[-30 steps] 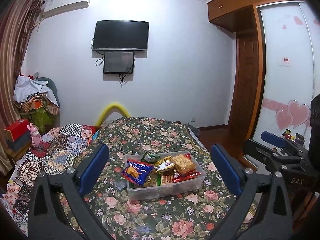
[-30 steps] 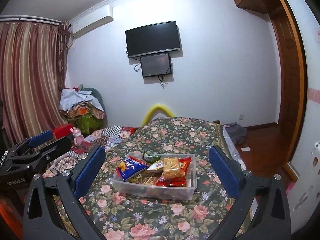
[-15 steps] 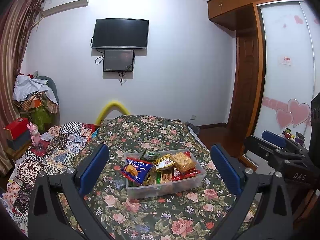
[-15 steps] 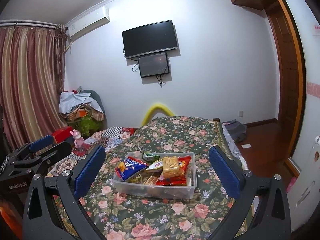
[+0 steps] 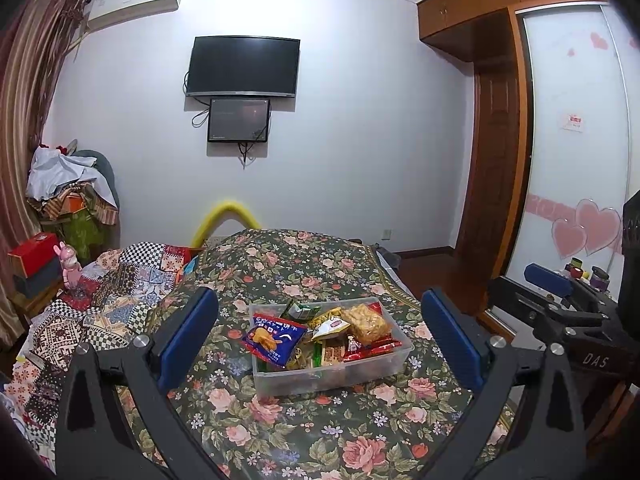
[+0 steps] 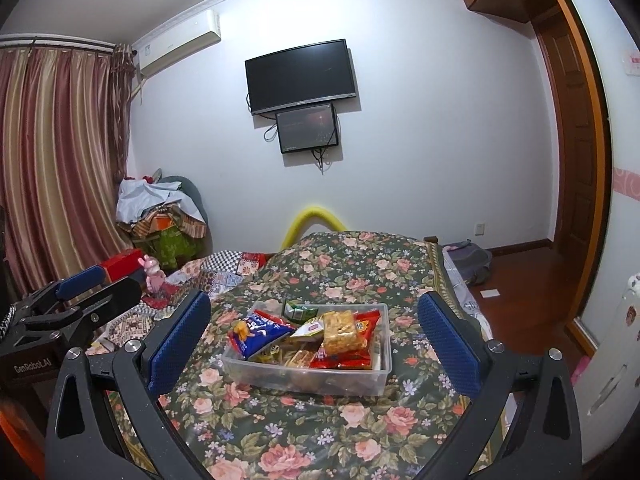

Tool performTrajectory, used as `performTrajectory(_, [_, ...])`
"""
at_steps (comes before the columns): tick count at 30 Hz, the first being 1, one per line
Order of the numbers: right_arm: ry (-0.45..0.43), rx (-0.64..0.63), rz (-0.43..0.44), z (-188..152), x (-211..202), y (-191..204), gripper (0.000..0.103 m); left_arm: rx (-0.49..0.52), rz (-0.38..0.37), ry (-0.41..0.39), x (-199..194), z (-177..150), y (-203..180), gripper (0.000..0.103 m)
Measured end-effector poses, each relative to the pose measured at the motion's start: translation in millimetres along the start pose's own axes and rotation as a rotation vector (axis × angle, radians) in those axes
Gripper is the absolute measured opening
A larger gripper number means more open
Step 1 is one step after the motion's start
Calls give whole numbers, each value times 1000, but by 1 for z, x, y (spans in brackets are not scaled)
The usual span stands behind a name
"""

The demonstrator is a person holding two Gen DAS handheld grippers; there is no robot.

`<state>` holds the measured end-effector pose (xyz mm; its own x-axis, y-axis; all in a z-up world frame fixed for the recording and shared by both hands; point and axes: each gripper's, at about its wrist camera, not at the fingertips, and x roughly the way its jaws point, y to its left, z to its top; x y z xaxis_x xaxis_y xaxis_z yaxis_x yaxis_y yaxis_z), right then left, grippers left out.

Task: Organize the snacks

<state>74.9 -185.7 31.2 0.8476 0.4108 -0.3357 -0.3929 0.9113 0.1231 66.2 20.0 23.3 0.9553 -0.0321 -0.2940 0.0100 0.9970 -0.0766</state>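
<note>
Floral bedspread (image 5: 304,432) carries a clear plastic bin (image 5: 332,376) of snacks, dead centre. Left gripper (image 5: 320,336) at 9 o'clock hangs wide apart and empty; blue chip bag (image 5: 274,338) pokes out; right gripper (image 6: 312,332) at 3 o'clock is likewise spread, empty.

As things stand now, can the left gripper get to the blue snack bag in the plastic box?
Probably yes. The left gripper is open, empty and apart from the box. The blue snack bag lies on top at the near left corner, nothing covering it.
</note>
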Motion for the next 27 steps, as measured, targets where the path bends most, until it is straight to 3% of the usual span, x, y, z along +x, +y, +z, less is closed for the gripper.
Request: performTrajectory(27, [6, -34, -20, -4, 4, 5, 103, -15, 1, 4, 1, -3, 1, 103])
